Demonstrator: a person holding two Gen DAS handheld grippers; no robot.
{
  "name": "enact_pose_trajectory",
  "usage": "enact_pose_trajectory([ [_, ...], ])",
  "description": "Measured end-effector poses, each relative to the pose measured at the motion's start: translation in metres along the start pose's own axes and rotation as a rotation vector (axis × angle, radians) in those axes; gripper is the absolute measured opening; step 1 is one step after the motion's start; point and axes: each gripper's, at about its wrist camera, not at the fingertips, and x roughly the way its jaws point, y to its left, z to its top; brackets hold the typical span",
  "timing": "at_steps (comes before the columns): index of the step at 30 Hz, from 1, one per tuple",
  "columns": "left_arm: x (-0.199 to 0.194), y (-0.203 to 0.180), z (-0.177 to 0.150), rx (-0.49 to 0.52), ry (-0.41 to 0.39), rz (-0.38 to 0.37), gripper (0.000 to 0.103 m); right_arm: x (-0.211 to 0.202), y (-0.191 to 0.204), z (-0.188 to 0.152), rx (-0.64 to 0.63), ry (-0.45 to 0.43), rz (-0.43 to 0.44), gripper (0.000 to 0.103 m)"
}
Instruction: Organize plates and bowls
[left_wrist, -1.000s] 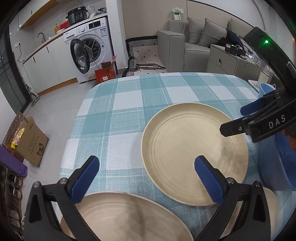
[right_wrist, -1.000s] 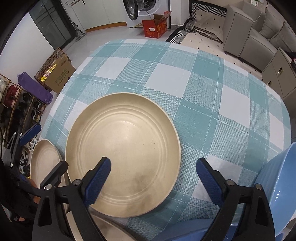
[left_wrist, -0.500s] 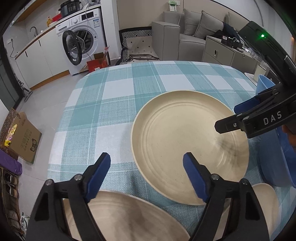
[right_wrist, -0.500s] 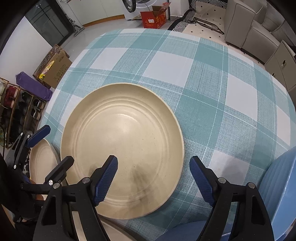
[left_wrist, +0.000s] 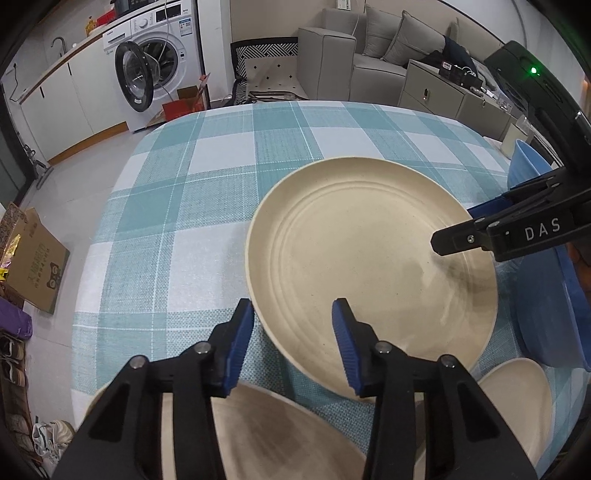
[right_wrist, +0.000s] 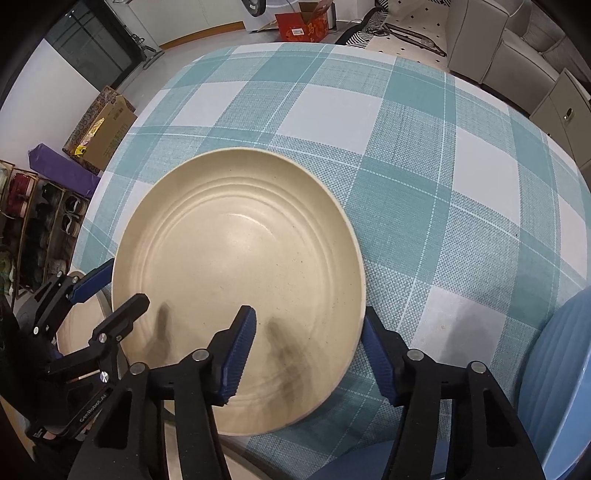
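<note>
While the large cream plate (right_wrist: 236, 280) lies flat on the checked tablecloth (right_wrist: 424, 155), its near rim is straddled by the left gripper (left_wrist: 293, 343) and right gripper (right_wrist: 308, 354), both jaws just narrowed but not yet clamped. Open cloth is left beyond; a blue bowl (right_wrist: 554, 369) crowds the right.

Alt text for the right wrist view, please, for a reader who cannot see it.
The right gripper, jaws just closing, straddles the near rim of a large round cream plate on a teal-and-white checked tablecloth, not yet gripping. The left gripper straddles its left rim; a blue ribbed bowl sits right.
</note>
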Motion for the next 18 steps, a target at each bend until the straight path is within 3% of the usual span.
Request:
enact_pose_trajectory([
  [7,-0.002,0.004,-0.002,-0.016,-0.007,0.01,0.032,-0.003,-0.009,-0.006,0.029,-0.008,0.01,0.04],
  [11,-0.004,0.006,-0.003,-0.024,-0.007,0.009,0.03,-0.005,-0.012,-0.009,0.042,-0.021,0.011,0.03],
  [18,-0.01,0.008,-0.004,-0.028,-0.028,0.007,0.031,-0.01,-0.012,-0.013,0.04,-0.052,0.011,0.026],
])
